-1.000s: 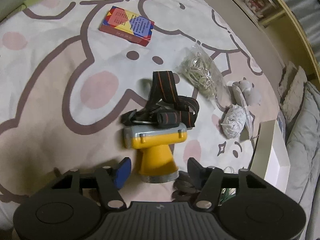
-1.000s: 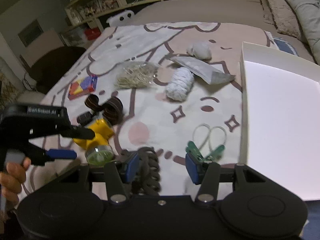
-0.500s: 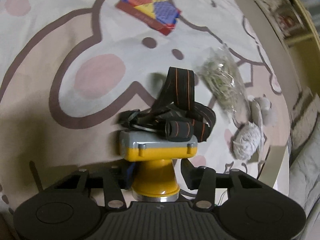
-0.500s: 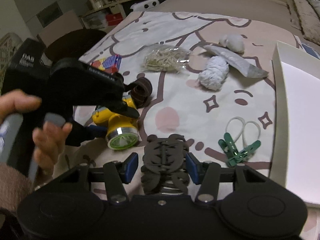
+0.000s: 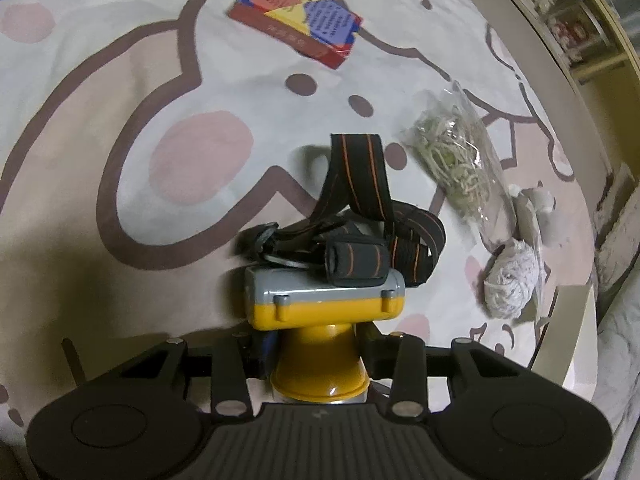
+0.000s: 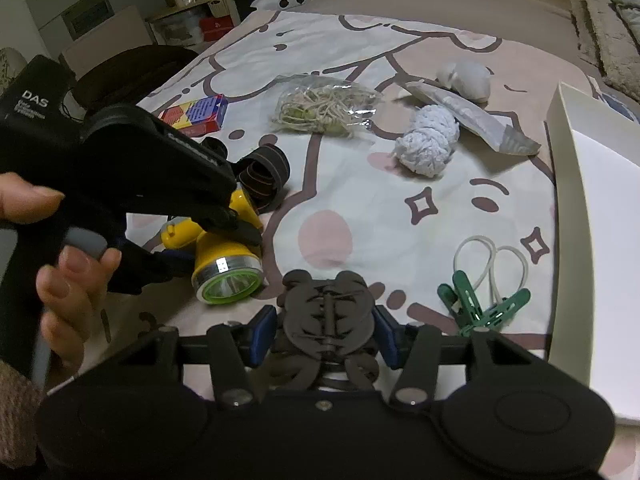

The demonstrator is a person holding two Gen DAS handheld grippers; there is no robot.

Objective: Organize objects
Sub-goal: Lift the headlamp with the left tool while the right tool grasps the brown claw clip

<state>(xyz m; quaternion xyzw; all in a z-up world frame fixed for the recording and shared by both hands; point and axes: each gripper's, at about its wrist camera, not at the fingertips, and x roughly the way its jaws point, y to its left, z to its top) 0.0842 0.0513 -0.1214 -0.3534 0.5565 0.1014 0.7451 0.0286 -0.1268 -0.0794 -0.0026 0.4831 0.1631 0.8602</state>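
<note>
A yellow headlamp [image 5: 320,312] with black-and-orange straps lies on the cartoon-print sheet. My left gripper [image 5: 318,354] is shut on the headlamp's yellow neck; it also shows in the right wrist view [image 6: 224,236], gripping the lamp [image 6: 224,268]. My right gripper [image 6: 326,334] is shut on a dark brown hair claw clip [image 6: 328,312], low over the sheet. A white tray [image 6: 592,216] lies at the right.
On the sheet lie a colourful card box [image 5: 296,36], a bag of rubber bands [image 5: 456,160], a white yarn ball [image 5: 510,280], a grey packet [image 6: 468,118], a white lump [image 6: 468,78] and green clothespins with a white cord [image 6: 484,300]. Shelves stand behind the bed.
My left gripper moved forward and closed on the headlamp's neck. My right gripper moved left over the hair claw clip and closed on it.
</note>
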